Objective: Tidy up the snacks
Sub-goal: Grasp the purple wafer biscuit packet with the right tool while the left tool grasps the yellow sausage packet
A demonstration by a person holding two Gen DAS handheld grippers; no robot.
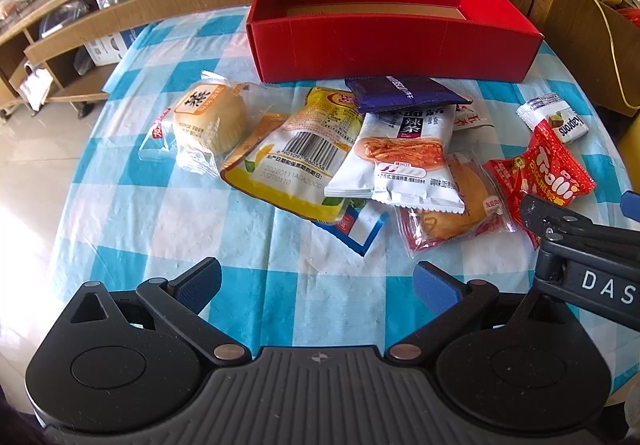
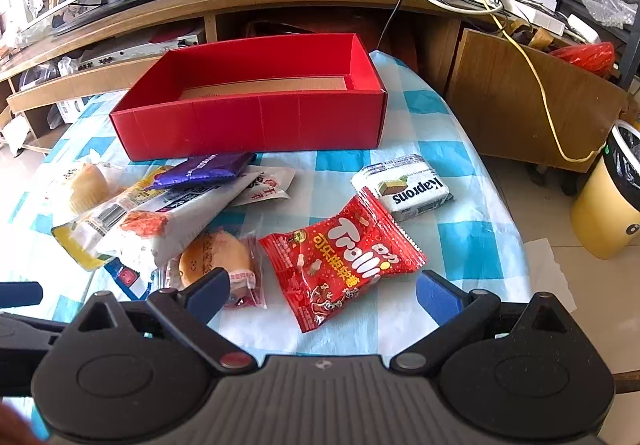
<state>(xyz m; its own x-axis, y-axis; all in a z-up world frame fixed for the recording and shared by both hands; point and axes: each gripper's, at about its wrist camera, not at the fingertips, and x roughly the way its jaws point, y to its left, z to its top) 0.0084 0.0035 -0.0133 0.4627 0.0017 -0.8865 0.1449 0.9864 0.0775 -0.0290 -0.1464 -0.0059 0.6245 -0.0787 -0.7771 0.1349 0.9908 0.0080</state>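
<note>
Red cardboard box (image 1: 392,45) at upper centre of both views, open-topped, holding nothing but a brown liner, set on the blue-and-white checked table (image 1: 160,213). Every snack outside it, strewn just below its front wall. Left gripper (image 1: 316,273) low in its frame, jaws spread wide and empty, over bare cloth short of the pile. Right gripper (image 2: 322,285) likewise empty with jaws spread, straddling the near end of the red Trolli packet (image 2: 344,261) at lower centre; white Kaprons wafer (image 2: 404,187) apart, up and right of it. Sorting judged not yet begun.

Risk of nipping tablecloth along with the flat Trolli packet, then dragging cloth, box and all. Risk of slick foil slipping from a shallow pinch at its edge. Risk of snagging the wrapped bun (image 2: 216,261) just beside the left-hand pad. Further left in frame, purple packet (image 2: 200,169) stacked on the white spicy-strip packet (image 1: 404,153), that in turn on the yellow pouch (image 1: 288,161): danger of toppling the upper ones by tugging a lower one. Grippers close together, so some chance of a knock.
</note>
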